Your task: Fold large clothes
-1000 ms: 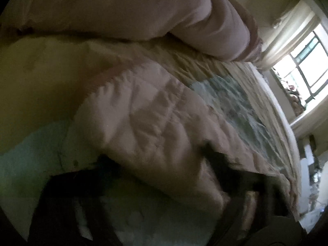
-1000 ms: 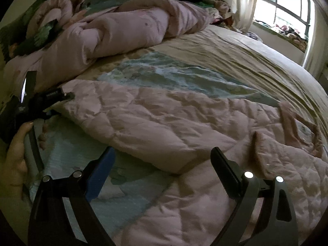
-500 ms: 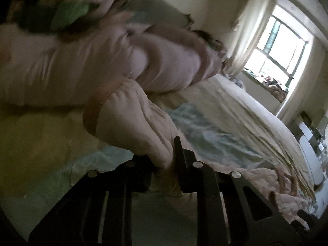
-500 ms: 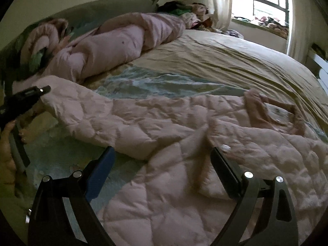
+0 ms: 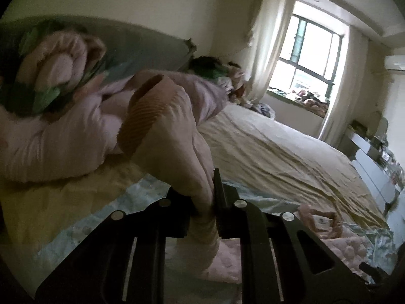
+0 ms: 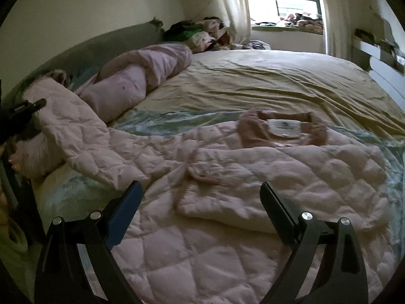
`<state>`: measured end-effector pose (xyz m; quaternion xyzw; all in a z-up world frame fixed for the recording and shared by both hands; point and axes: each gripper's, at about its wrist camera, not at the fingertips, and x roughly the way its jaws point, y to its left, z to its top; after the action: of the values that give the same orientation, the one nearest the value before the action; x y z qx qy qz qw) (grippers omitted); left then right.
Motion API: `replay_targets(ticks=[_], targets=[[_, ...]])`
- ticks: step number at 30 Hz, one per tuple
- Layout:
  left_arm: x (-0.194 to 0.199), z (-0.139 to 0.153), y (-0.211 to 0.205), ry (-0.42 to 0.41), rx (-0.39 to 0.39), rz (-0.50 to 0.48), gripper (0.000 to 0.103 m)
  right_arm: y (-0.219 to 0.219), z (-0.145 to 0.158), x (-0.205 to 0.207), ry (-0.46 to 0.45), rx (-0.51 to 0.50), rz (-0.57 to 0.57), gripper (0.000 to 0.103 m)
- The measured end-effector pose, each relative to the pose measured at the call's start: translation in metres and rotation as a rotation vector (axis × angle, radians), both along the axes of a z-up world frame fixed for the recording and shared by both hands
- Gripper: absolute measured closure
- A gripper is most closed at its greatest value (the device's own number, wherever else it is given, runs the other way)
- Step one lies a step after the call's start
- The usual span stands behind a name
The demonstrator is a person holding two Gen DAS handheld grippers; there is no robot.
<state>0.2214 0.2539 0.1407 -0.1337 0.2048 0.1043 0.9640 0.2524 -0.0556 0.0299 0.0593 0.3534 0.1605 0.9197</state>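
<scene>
We see a pink quilted jacket (image 6: 227, 202) spread over the bed's near edge, one ribbed-cuffed sleeve (image 5: 162, 131) lifted

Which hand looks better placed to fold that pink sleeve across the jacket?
Left, probably. The left gripper is already shut on the sleeve, lifted off the bed. The right gripper is open over the jacket.
</scene>
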Motion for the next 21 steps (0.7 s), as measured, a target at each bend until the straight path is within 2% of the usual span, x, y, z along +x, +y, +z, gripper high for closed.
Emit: replay_targets(ticks=[10, 21], targets=[[0.005, 0.032, -0.106, -0.037, 0.086, -0.124, 0.097, -0.087, 0.001, -0.024, -0.012, 0.075, -0.097, 0.01], [0.018, 0.03, -0.192, -0.023, 0.104, -0.262, 0.098, -0.16, 0.005, -0.049, -0.041, 0.12, -0.179, 0.01]])
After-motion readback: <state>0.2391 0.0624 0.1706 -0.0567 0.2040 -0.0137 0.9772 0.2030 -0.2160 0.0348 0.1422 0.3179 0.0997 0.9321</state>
